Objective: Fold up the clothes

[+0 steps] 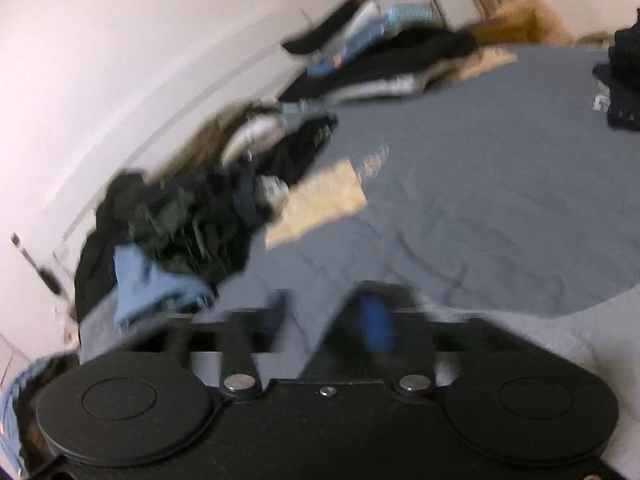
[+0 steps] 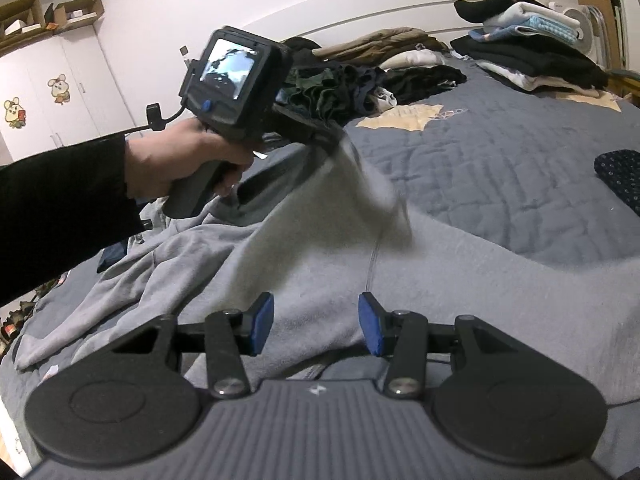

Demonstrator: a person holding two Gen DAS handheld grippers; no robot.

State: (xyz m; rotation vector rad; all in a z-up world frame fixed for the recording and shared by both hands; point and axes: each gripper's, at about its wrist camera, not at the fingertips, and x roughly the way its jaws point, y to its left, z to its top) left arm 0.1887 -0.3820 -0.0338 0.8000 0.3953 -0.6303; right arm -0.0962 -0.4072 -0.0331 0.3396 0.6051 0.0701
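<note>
A light grey garment (image 2: 304, 264) lies spread on the blue-grey quilted bed (image 2: 500, 168). My left gripper (image 2: 332, 140) is shut on a part of the garment and lifts it into a peak above the bed. In the blurred left wrist view the grey cloth (image 1: 320, 312) sits between the left fingers (image 1: 376, 324). My right gripper (image 2: 316, 324) is open and empty, low over the garment's near part, its blue pads (image 2: 262, 322) wide apart.
A heap of dark unfolded clothes (image 2: 344, 88) lies at the bed's far side by the wall. A stack of folded clothes (image 2: 528, 52) stands at the far right. A dark dotted garment (image 2: 620, 176) lies at the right edge. White wardrobes (image 2: 52, 92) stand at left.
</note>
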